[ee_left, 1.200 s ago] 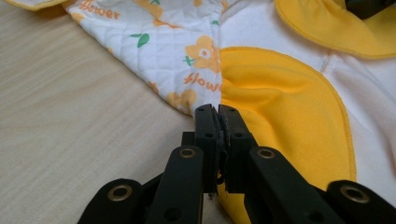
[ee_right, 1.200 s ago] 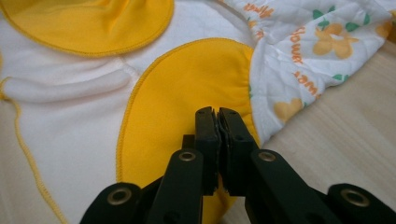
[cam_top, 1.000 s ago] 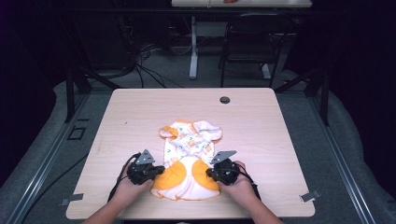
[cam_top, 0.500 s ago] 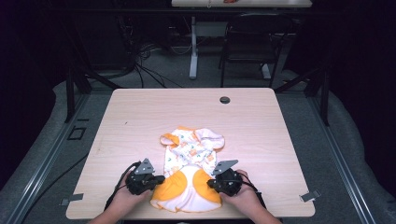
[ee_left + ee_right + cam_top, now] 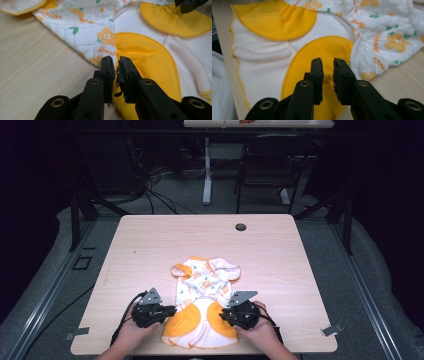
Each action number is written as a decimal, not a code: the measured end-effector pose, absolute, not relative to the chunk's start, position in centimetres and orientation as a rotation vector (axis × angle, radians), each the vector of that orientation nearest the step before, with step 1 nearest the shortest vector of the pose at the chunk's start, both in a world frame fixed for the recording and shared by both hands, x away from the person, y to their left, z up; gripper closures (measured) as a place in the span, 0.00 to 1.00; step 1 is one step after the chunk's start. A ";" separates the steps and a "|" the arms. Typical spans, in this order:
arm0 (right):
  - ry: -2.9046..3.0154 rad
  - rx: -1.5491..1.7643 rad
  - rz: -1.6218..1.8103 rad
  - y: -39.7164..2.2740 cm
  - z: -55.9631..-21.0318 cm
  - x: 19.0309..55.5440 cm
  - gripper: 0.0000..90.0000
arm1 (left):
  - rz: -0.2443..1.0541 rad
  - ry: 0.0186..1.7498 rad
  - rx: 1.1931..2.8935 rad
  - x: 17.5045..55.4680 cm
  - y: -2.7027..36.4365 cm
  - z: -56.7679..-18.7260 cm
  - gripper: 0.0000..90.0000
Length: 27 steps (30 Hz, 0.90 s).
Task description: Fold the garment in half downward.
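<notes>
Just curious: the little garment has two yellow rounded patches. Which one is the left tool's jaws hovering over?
The yellow patch on the garment's left side in the high view, beside the left gripper. The other patch lies by the right gripper.

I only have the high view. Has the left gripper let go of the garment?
Observer: Yes. In the left gripper view, the left gripper has just been opening. There is a narrow gap between its jaws, and none of the garment is in it.
Operator: And the right one?
Observer: Same. The right gripper has just been opening, with nothing between its jaws. They point at a yellow patch.
Operator: Are the pads okay?
Observer: One of the left gripper's pads looks frayed, with loose black shreds hanging in the gap.
</notes>
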State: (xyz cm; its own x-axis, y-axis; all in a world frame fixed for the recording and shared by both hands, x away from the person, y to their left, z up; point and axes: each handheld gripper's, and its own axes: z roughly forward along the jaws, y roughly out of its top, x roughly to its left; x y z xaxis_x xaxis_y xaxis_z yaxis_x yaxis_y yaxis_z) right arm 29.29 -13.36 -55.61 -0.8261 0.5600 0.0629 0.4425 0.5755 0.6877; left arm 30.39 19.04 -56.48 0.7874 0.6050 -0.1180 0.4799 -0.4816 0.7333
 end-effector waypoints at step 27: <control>2.631 0.968 1.027 -13.7 -50.6 34.9 0.58 | 0.217 0.877 2.149 36.9 18.4 -51.7 0.58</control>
State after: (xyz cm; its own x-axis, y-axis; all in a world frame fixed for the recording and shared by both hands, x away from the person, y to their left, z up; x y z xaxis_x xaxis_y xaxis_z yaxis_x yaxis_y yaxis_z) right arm 34.90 -13.74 -50.63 -0.7788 0.6215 0.0850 0.5148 0.5558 0.6527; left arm 36.92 18.44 -51.70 0.7464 0.6531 -0.1279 0.5182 -0.4500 0.7273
